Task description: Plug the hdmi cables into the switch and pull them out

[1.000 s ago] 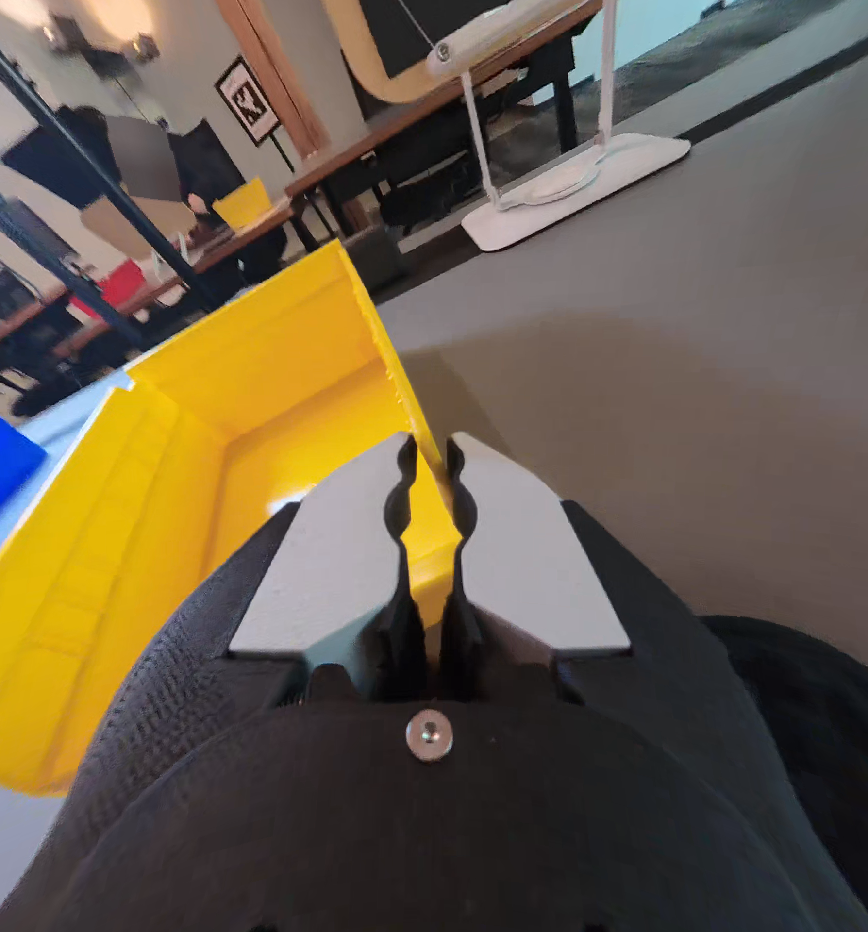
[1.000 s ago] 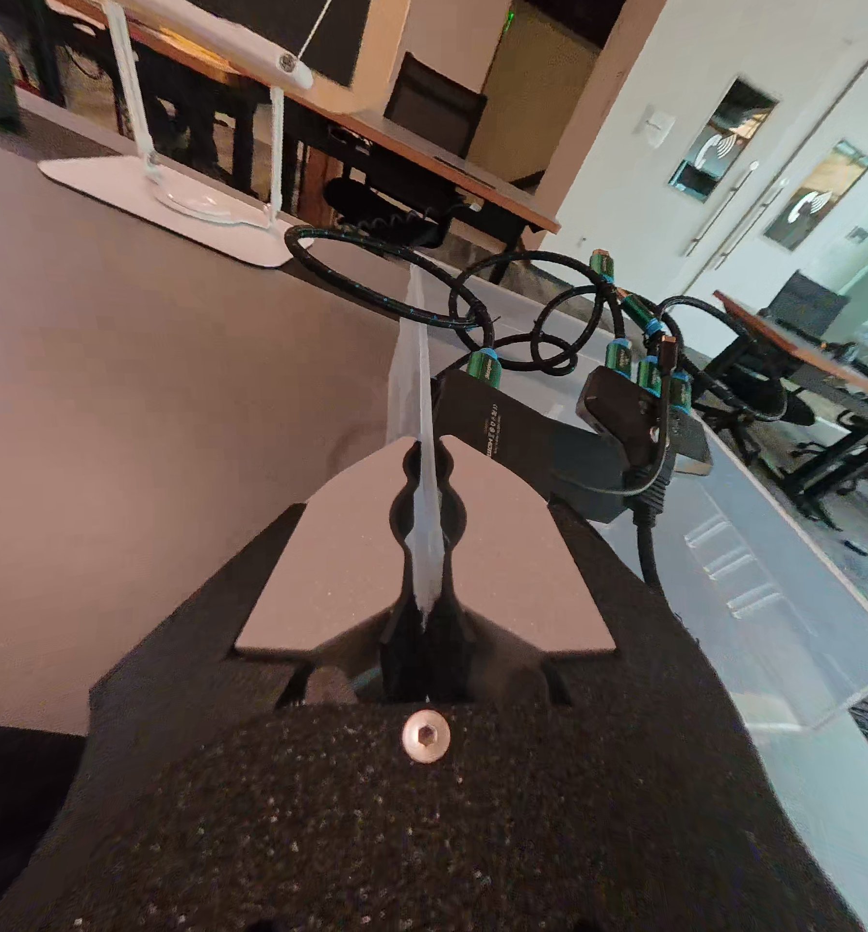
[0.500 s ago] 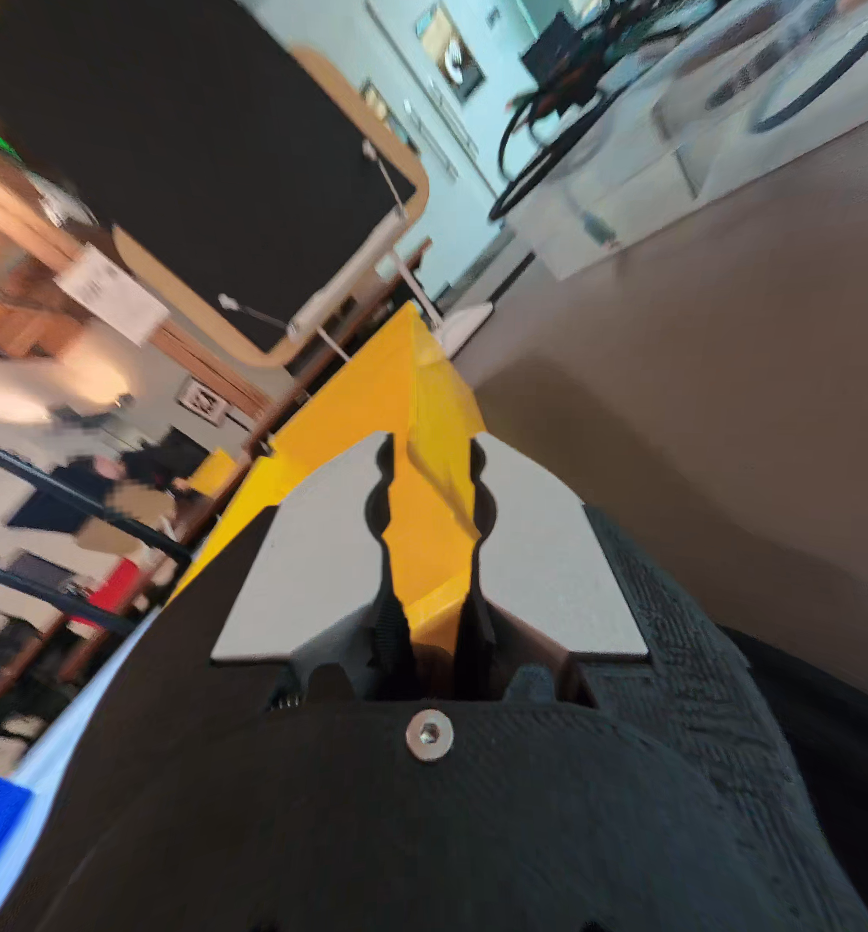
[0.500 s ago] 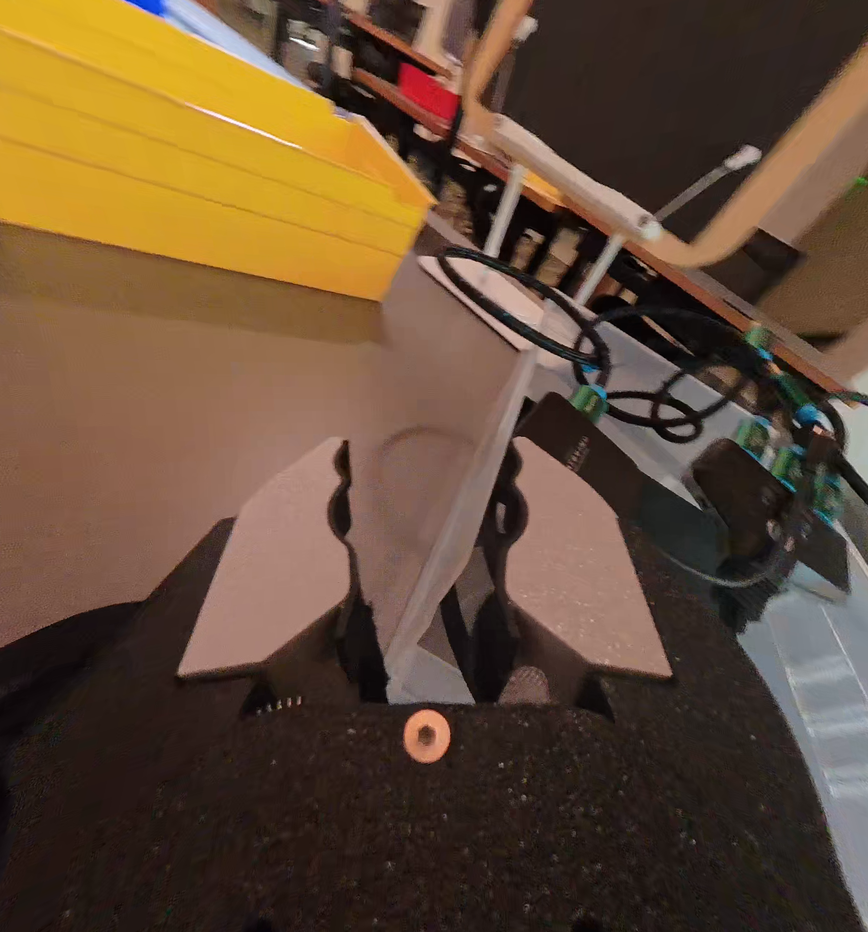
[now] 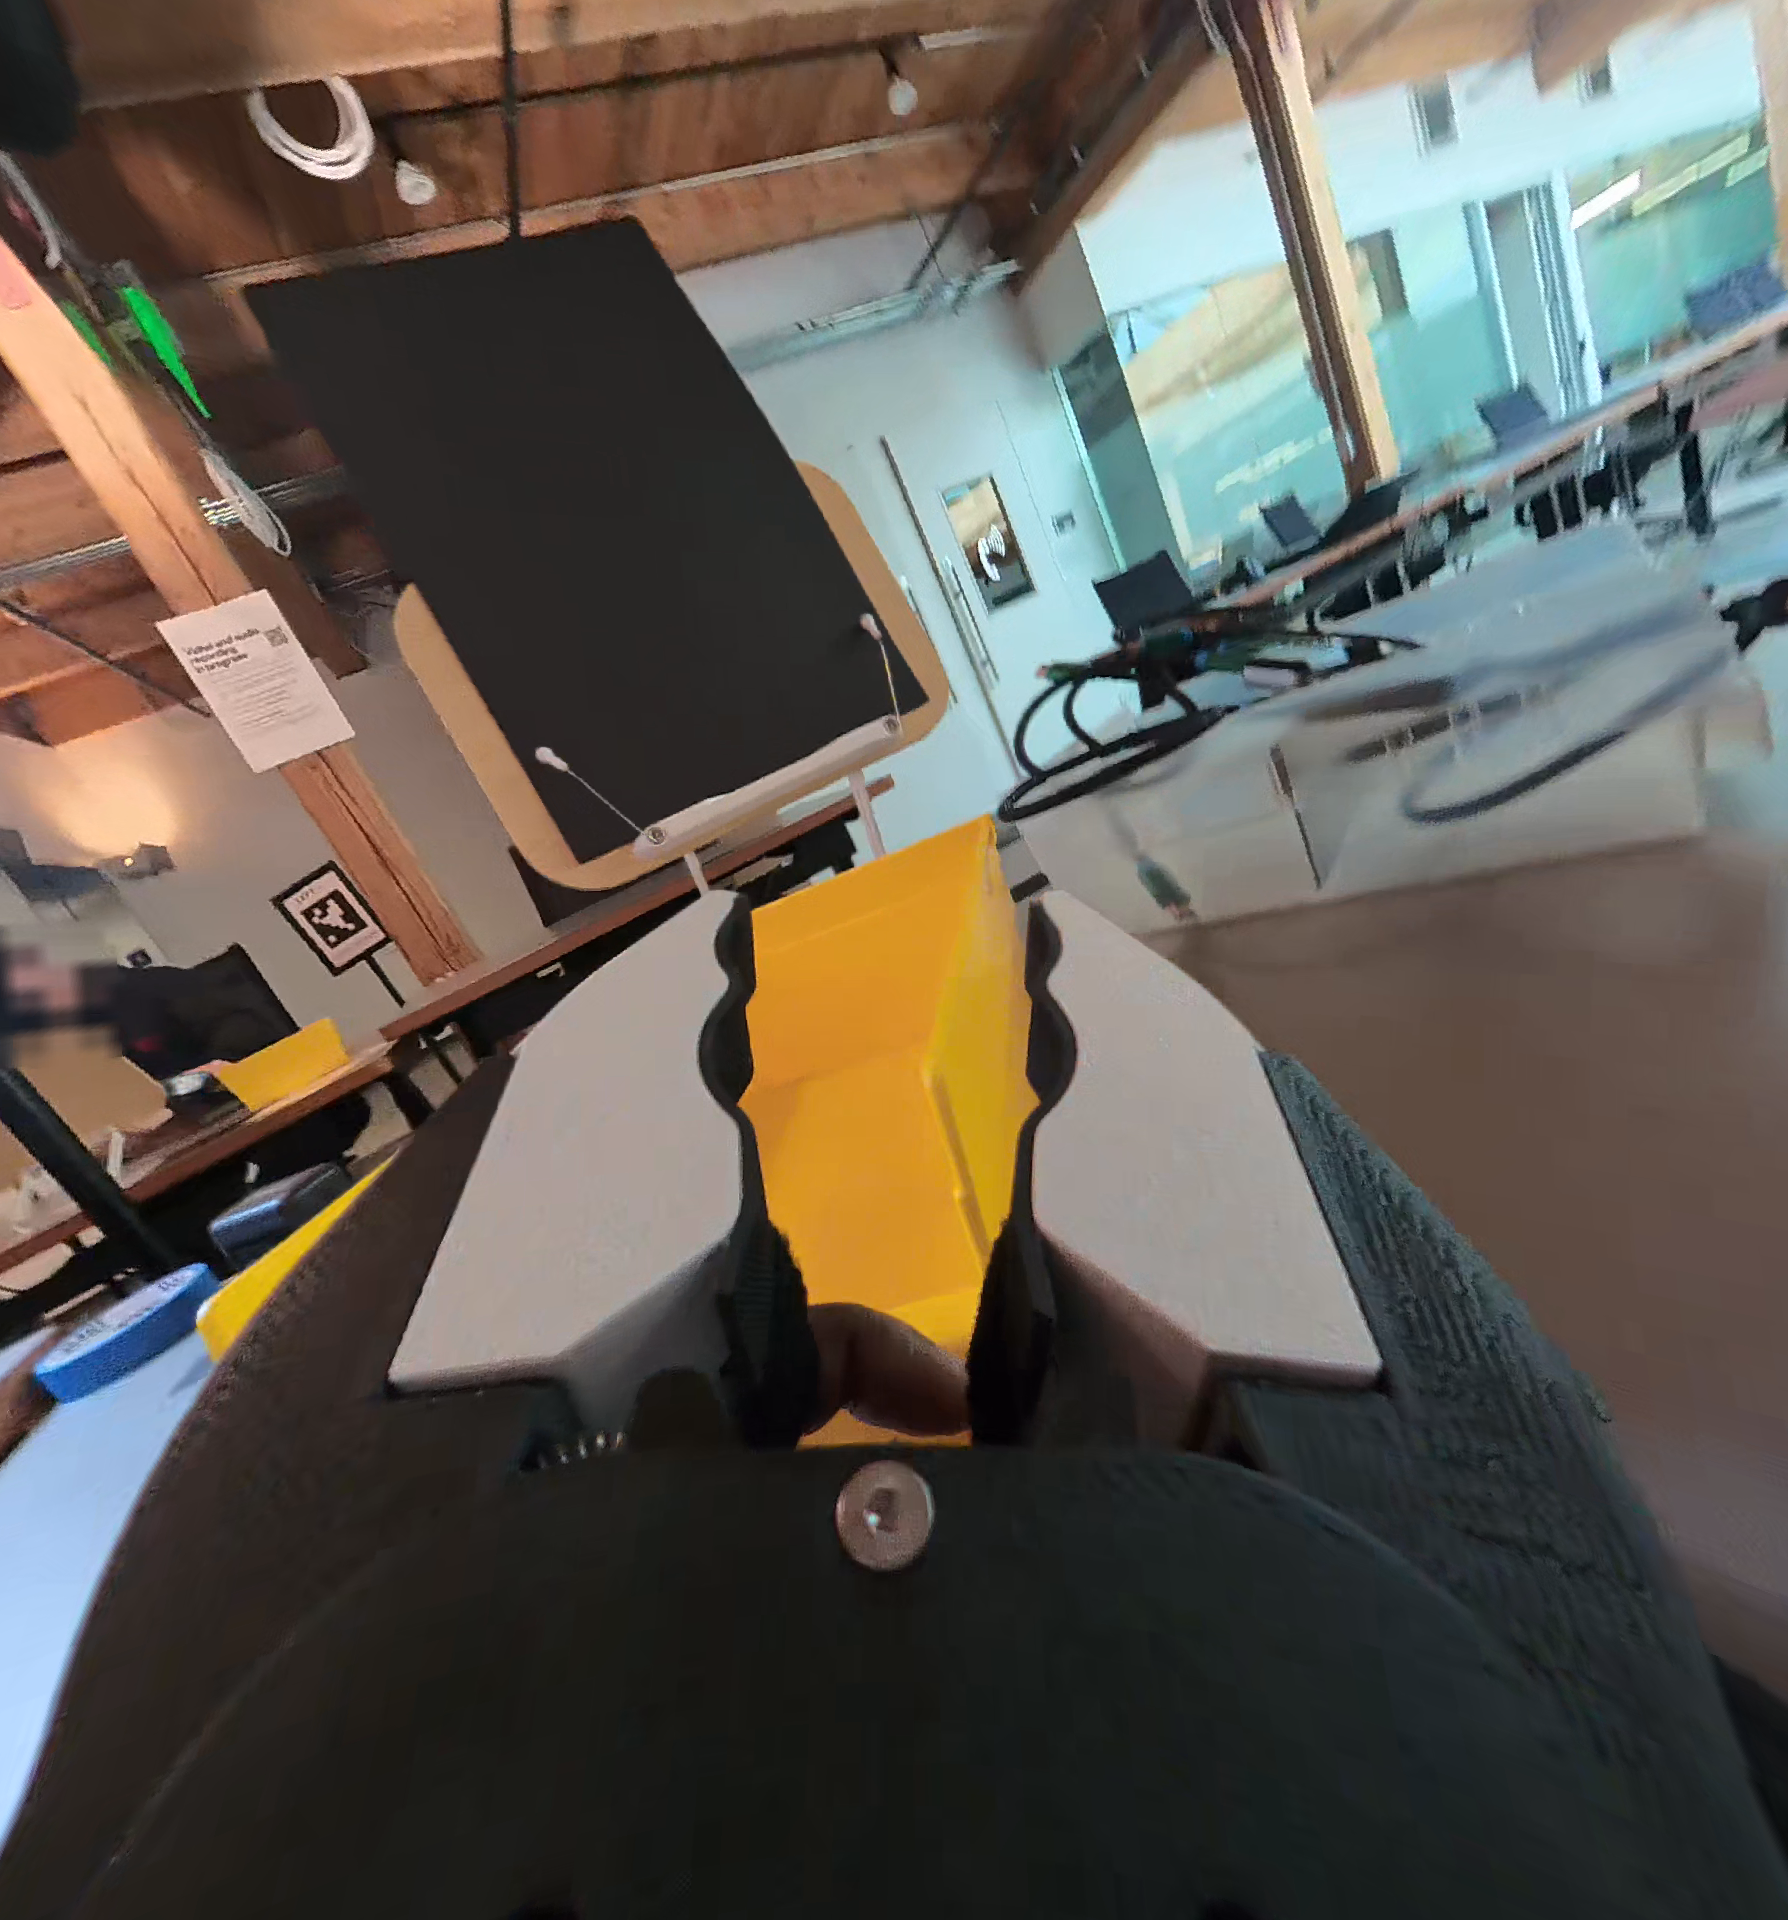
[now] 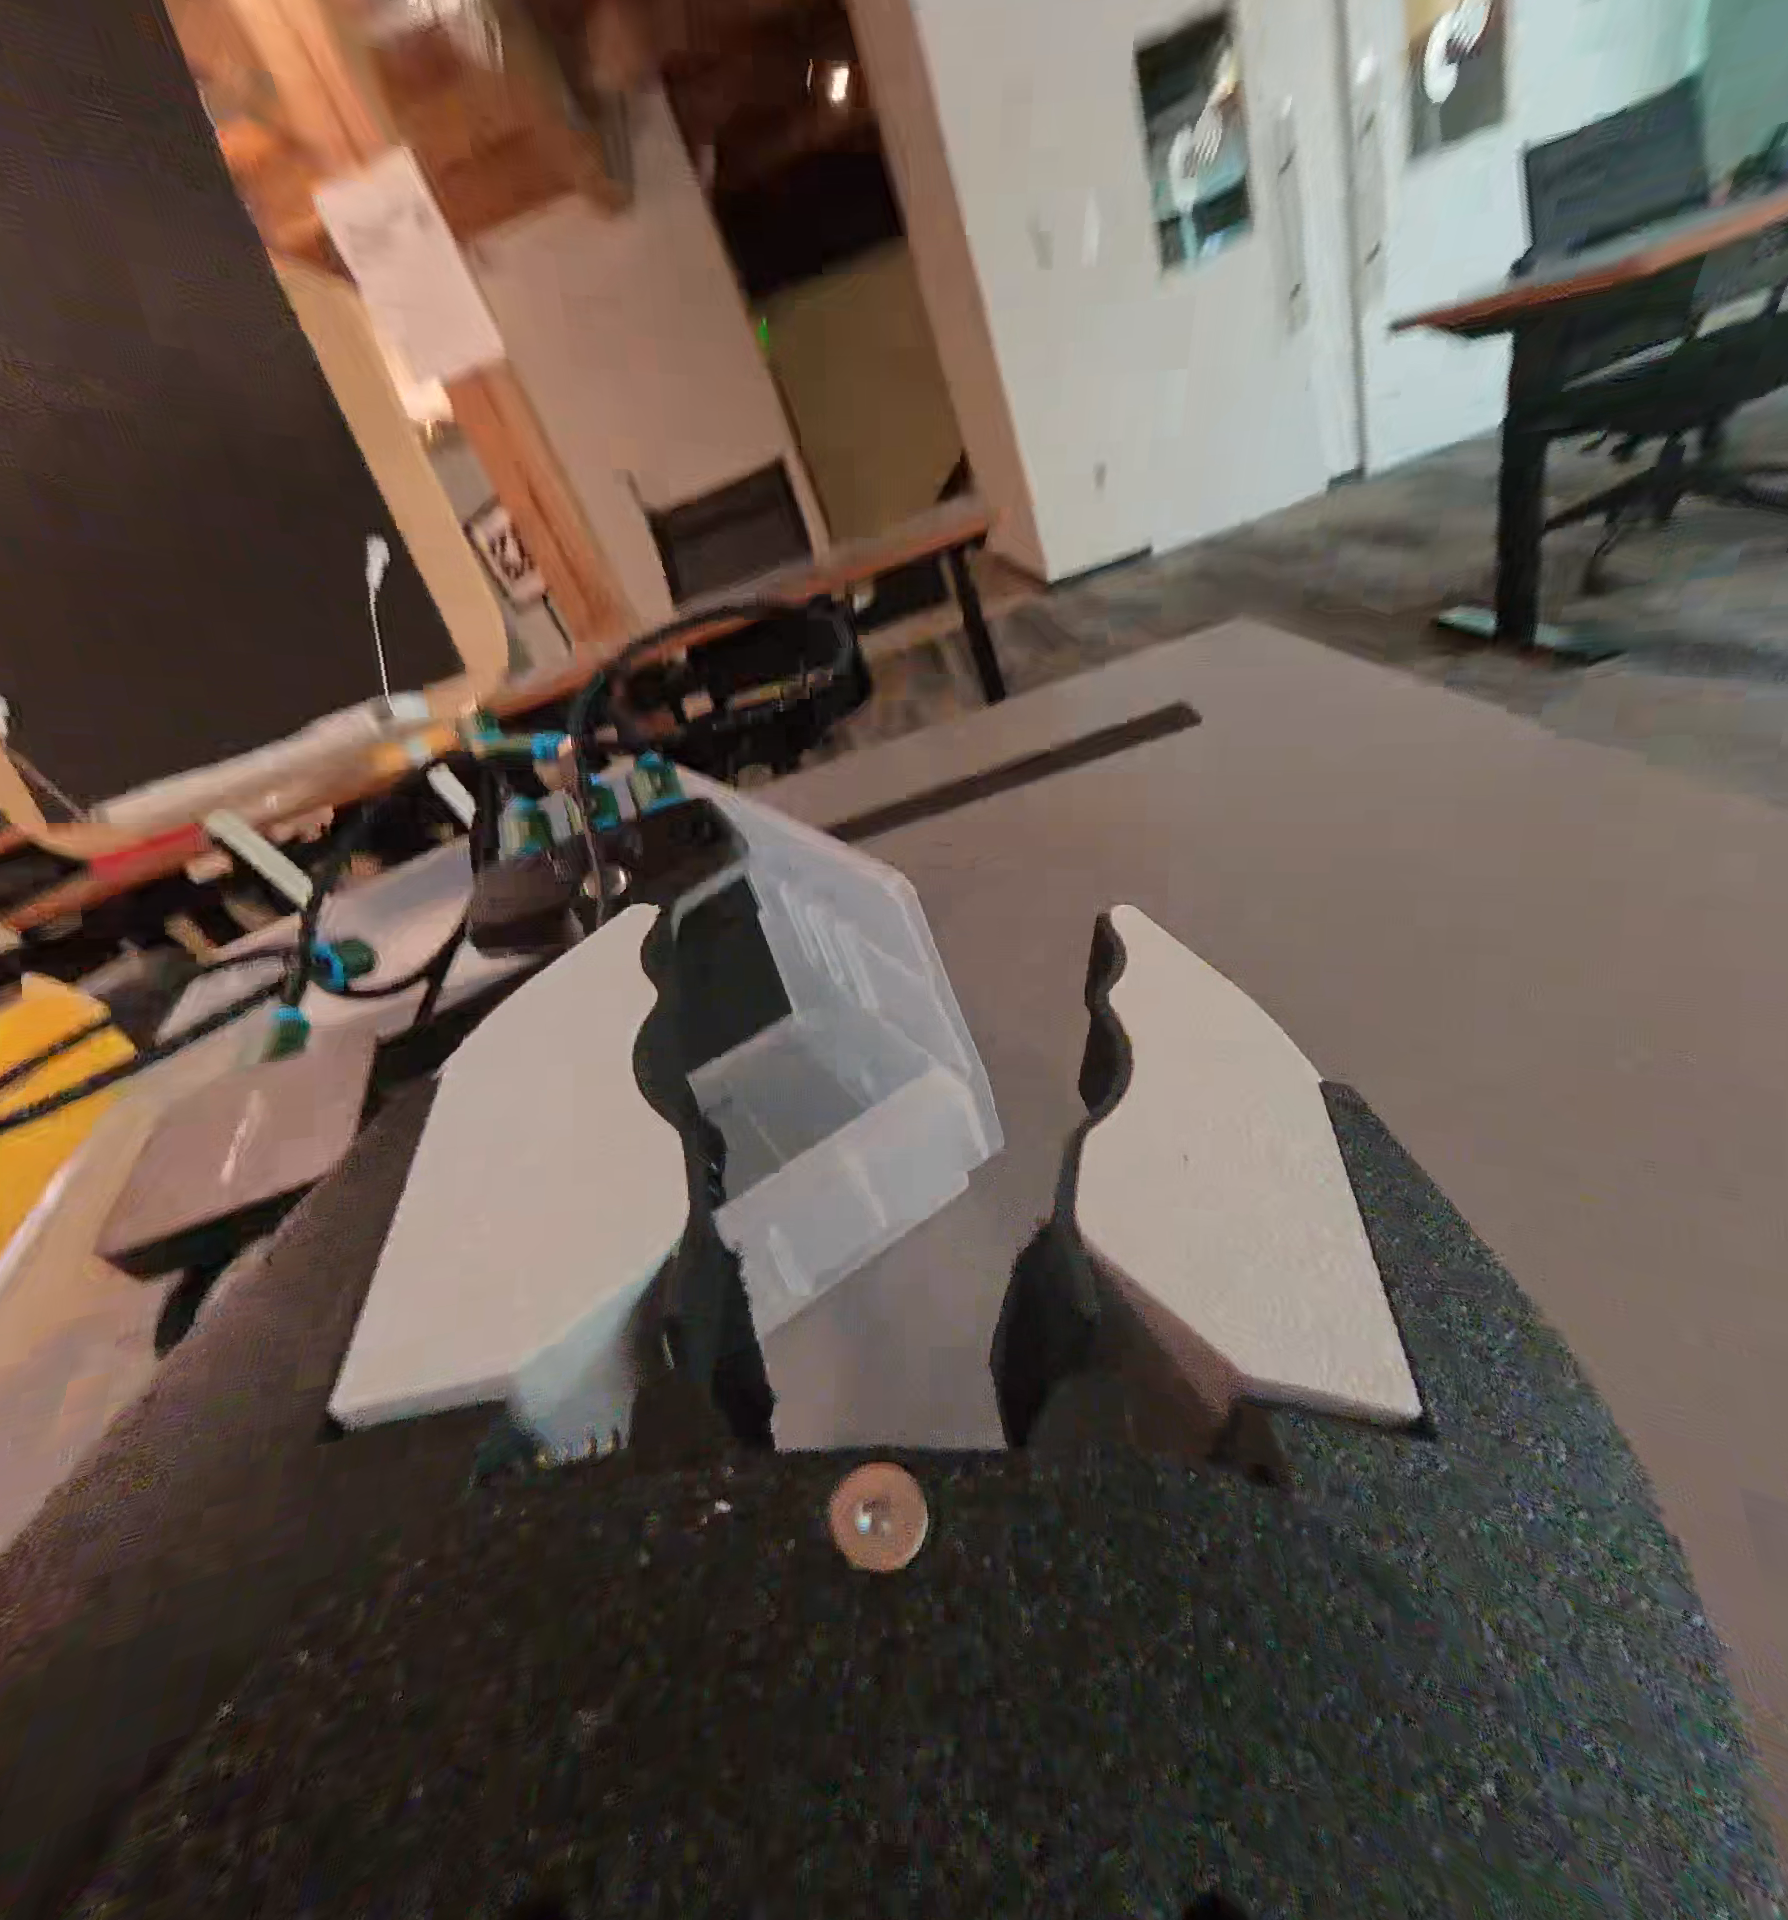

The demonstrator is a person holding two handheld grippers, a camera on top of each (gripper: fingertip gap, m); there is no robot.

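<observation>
My left gripper (image 5: 885, 920) is open, and the yellow bin (image 5: 869, 1049) shows in the gap between its fingers without being gripped. My right gripper (image 6: 882, 914) is open and empty, just in front of the clear plastic bin (image 6: 848, 1101). Inside that bin, black HDMI cables with green-blue plugs (image 6: 557, 821) run into a small black switch (image 6: 516, 894). A flat dark box (image 6: 246, 1132) lies to its left. In the left wrist view the clear bin (image 5: 1492, 769) and black cable loops (image 5: 1098, 727) are blurred, far right.
The brown-grey table top (image 6: 1389, 935) stretches to the right of the clear bin. The yellow bin's corner (image 6: 7, 1060) shows at the left of the right wrist view. A blue tape roll (image 5: 121, 1340) lies left of the yellow bin. A white lamp stand (image 5: 765, 810) stands behind. The tips of one gripper are about 50 centimeters away from the tips of the other.
Both grippers have opened: the left let go of the yellow bin's wall, the right let go of the clear bin's wall. Both views have swung and tilted upward.
</observation>
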